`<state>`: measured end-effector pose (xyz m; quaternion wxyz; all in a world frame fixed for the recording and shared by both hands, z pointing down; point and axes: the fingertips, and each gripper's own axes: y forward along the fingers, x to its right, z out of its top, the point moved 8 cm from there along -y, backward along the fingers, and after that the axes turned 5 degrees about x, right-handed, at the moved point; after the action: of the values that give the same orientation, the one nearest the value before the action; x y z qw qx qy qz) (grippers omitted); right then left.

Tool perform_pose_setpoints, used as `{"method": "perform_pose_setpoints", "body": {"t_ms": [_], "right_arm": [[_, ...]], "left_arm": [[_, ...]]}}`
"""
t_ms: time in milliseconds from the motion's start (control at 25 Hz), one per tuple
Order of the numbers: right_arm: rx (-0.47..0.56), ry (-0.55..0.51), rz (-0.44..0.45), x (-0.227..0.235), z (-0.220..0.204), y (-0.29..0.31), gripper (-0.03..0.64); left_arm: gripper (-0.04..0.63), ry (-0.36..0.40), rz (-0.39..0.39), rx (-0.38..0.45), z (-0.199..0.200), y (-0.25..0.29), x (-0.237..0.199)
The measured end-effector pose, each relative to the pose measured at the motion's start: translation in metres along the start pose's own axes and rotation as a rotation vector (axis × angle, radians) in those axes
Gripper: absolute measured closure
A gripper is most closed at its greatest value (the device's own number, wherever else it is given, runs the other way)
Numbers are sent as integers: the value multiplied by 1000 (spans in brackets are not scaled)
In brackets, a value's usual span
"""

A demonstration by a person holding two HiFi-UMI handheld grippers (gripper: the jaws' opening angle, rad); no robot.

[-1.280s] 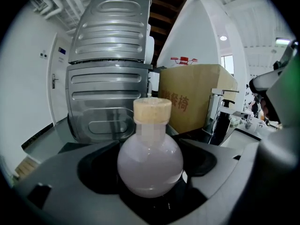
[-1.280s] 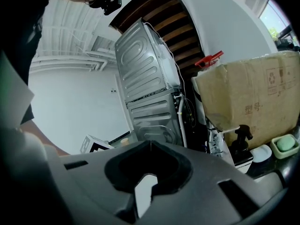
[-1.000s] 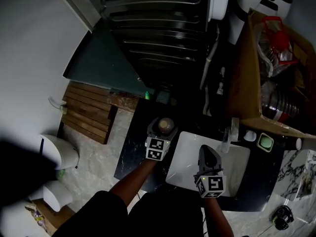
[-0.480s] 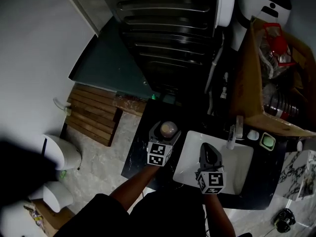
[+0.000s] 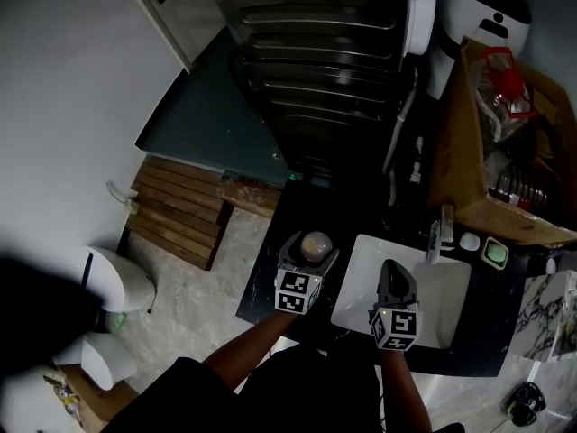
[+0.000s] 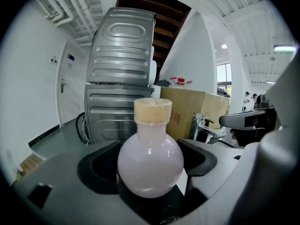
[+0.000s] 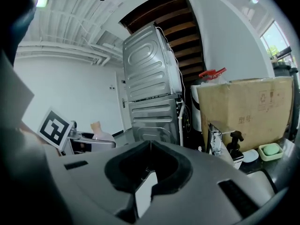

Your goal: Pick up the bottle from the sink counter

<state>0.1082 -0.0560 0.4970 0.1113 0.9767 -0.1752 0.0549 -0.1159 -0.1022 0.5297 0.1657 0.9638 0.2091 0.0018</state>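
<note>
Between left gripper (image 6: 150, 171) jaws, round bottle (image 6: 150, 154) pinched upright, long axis vertical, cork (image 6: 153, 110) upward, right gripper (image 7: 150, 145) jaws pressed together

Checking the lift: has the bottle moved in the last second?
Yes. In the head view the bottle, clamped in the left hand-held gripper, has shifted toward the person and farther left of the sink.

Chinese characters on the cardboard box (image 6: 197, 108), too small to read surely
</note>
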Motion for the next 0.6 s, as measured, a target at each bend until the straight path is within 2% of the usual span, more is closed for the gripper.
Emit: {"method": "perform_pose_setpoints", "body": {"t_ms": [320, 600], "right_arm": [[8, 13, -39, -8, 0, -12, 578], [8, -25, -53, -19, 9, -20, 578]], "left_arm": [[215, -33, -13, -3, -1, -21, -4], [215, 16, -28, 5, 6, -34, -3]]}}
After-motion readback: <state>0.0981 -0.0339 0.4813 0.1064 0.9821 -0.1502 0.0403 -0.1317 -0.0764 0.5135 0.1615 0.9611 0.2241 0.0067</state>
